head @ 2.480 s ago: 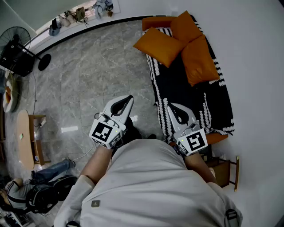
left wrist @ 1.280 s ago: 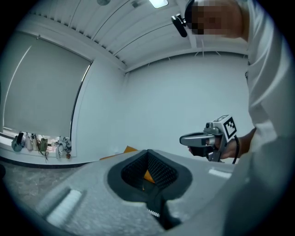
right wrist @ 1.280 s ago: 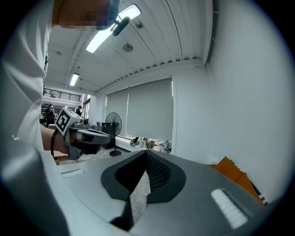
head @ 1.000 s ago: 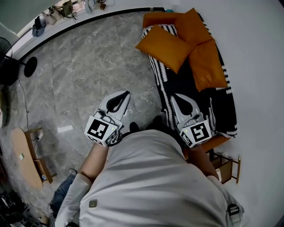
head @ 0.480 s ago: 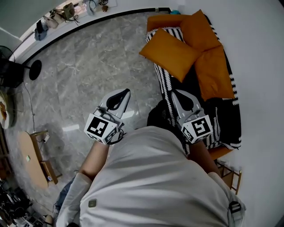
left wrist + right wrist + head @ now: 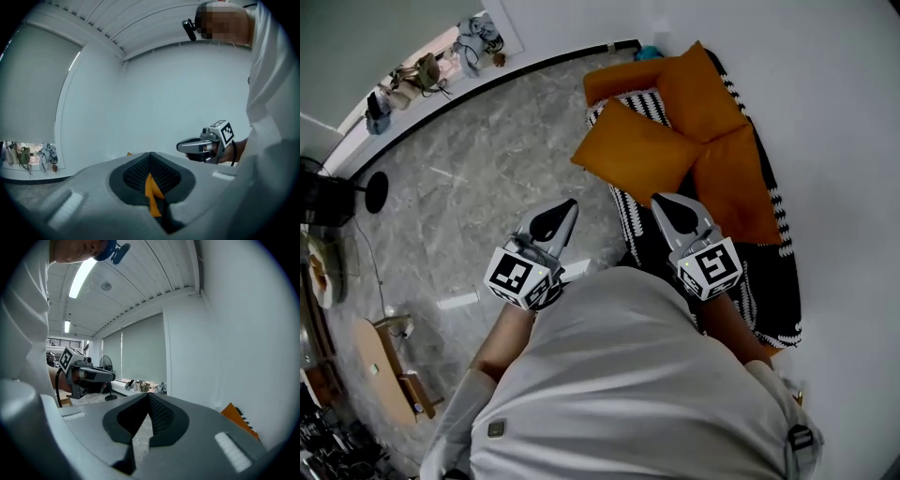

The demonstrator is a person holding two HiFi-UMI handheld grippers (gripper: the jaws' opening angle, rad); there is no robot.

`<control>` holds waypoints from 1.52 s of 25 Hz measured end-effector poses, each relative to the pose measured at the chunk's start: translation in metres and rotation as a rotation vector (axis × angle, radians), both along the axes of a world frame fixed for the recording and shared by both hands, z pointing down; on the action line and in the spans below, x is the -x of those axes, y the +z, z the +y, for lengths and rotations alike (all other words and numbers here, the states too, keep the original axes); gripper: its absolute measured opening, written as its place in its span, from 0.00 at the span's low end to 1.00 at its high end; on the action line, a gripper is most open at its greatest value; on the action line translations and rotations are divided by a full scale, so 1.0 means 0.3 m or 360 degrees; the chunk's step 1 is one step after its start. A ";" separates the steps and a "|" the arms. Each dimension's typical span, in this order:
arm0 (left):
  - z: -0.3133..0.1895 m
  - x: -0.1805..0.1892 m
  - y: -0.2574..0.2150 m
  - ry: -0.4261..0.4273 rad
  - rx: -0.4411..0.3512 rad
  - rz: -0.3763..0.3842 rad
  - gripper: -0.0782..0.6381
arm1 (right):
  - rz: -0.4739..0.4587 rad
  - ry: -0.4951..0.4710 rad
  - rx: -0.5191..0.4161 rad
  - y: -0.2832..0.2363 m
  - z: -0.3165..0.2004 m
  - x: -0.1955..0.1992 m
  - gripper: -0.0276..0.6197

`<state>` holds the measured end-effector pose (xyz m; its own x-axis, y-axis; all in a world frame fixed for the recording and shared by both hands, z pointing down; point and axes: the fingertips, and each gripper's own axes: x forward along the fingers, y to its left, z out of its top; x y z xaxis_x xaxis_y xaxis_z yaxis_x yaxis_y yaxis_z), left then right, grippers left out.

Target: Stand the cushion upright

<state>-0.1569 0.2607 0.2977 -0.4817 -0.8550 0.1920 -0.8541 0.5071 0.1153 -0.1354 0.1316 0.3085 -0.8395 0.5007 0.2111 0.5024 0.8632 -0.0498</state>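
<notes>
Three orange cushions lie on a sofa covered by a black-and-white throw (image 6: 769, 272). The nearest cushion (image 6: 637, 155) lies tilted over the sofa's front edge; two more (image 6: 698, 84) (image 6: 736, 183) rest behind it against the wall. My left gripper (image 6: 566, 204) hangs shut over the floor, left of the sofa. The right gripper (image 6: 660, 199) is shut and empty just short of the nearest cushion's lower corner. In the left gripper view the shut jaws (image 6: 150, 155) show an orange sliver behind them, with the right gripper (image 6: 206, 144) beside. A cushion corner (image 6: 239, 419) shows in the right gripper view.
Grey marble floor (image 6: 478, 159) spreads left of the sofa. A white wall (image 6: 825, 112) runs behind the sofa. A fan base (image 6: 375, 191) and a wooden side table (image 6: 380, 375) stand at far left; shoes and bags (image 6: 422, 70) line the far wall.
The person has walked toward the sofa, carrying both grippers forward; the cushions now lie closer to the jaw tips. Both grippers stayed shut and empty.
</notes>
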 end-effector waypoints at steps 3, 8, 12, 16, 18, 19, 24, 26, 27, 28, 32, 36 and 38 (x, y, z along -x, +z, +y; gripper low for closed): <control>-0.134 0.060 0.013 0.0056 0.0011 0.0003 0.11 | 0.0013 0.0063 0.0016 0.014 -0.137 0.044 0.06; -0.285 0.126 0.030 0.0143 0.0012 0.0014 0.11 | 0.0036 0.0168 0.0017 0.034 -0.293 0.071 0.06; -0.391 0.157 0.052 0.0242 0.0020 0.0046 0.11 | 0.0038 0.0278 0.0019 0.038 -0.395 0.061 0.06; -0.493 0.195 0.067 0.0373 0.0034 0.0060 0.11 | 0.0025 0.0418 0.0032 0.029 -0.483 0.057 0.06; -0.551 0.216 0.072 0.0449 0.0042 0.0058 0.11 | 0.0012 0.0498 0.0045 0.020 -0.527 0.060 0.06; -0.582 0.227 0.074 0.0492 0.0045 0.0058 0.11 | 0.0005 0.0537 0.0050 0.015 -0.548 0.064 0.06; -0.731 0.285 0.086 0.0710 0.0050 0.0073 0.11 | -0.0005 0.0719 0.0046 -0.001 -0.640 0.096 0.06; -0.782 0.322 0.088 0.0789 0.0049 0.0076 0.11 | -0.0007 0.0790 0.0040 -0.003 -0.673 0.120 0.06; -0.807 0.347 0.092 0.0821 0.0051 0.0079 0.11 | -0.0006 0.0819 0.0036 -0.004 -0.688 0.138 0.06; -0.832 0.375 0.098 0.0848 0.0053 0.0086 0.11 | -0.0002 0.0843 0.0033 -0.003 -0.704 0.158 0.06; -0.913 0.488 0.121 0.0942 0.0061 0.0115 0.11 | 0.0027 0.0936 0.0023 0.016 -0.769 0.255 0.06; -0.959 0.651 0.142 0.1012 0.0087 0.0150 0.11 | 0.0055 0.1026 0.0023 0.029 -0.823 0.401 0.06; -0.971 0.749 0.163 0.1027 0.0106 0.0179 0.11 | 0.0081 0.1045 0.0022 0.043 -0.843 0.492 0.06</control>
